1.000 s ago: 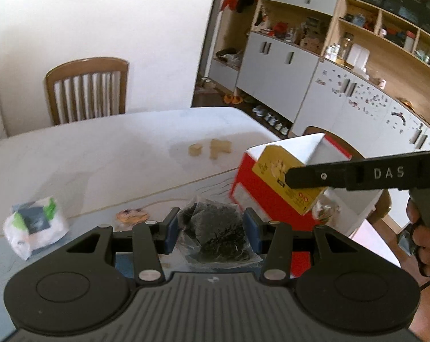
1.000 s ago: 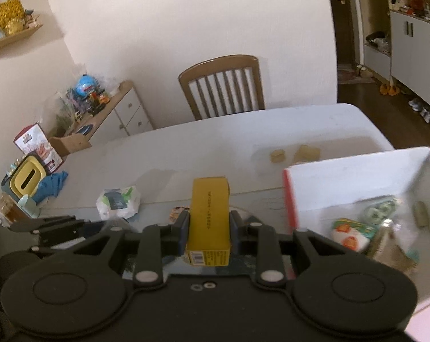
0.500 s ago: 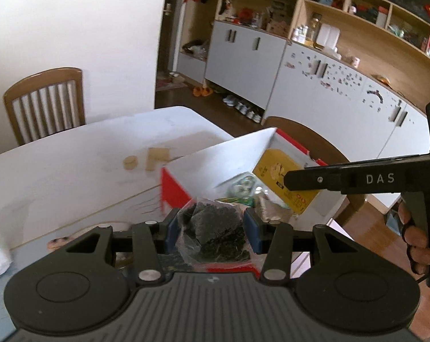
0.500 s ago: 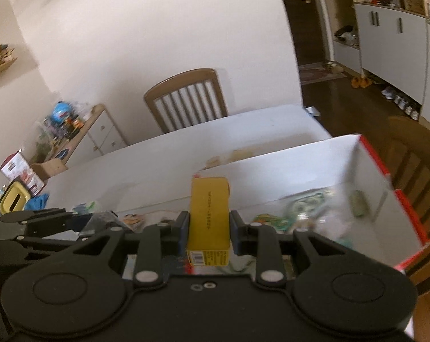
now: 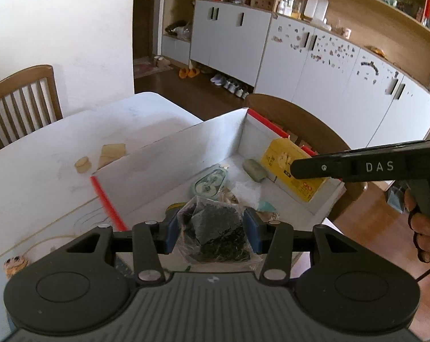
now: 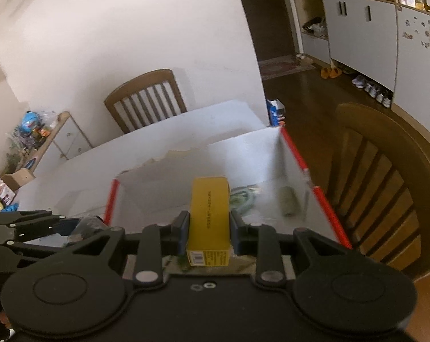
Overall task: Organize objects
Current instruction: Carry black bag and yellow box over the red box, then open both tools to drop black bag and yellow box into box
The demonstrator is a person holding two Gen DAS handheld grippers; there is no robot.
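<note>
Both tongs have travelled across the counter [image 5: 44, 154] within the last second and now hang over the open white box with red edges [image 5: 186, 154], where a second ago they were short of it. The left tongs [image 5: 212, 230] remain clamped, narrowly parted, on a clear bag of dark dried matter [image 5: 215, 228], crumpled and soft-looking. The right tongs [image 6: 208, 229] are likewise closed on a yellow carton [image 6: 209, 219], rigid, upright, printed along its top face with a barcode on the near end. Judgement: transport is essentially complete and release into the box is the step now due. The box already holds a green roll [image 5: 253, 169], a round green packet [image 5: 209, 183] and other wrapped items.
</note>
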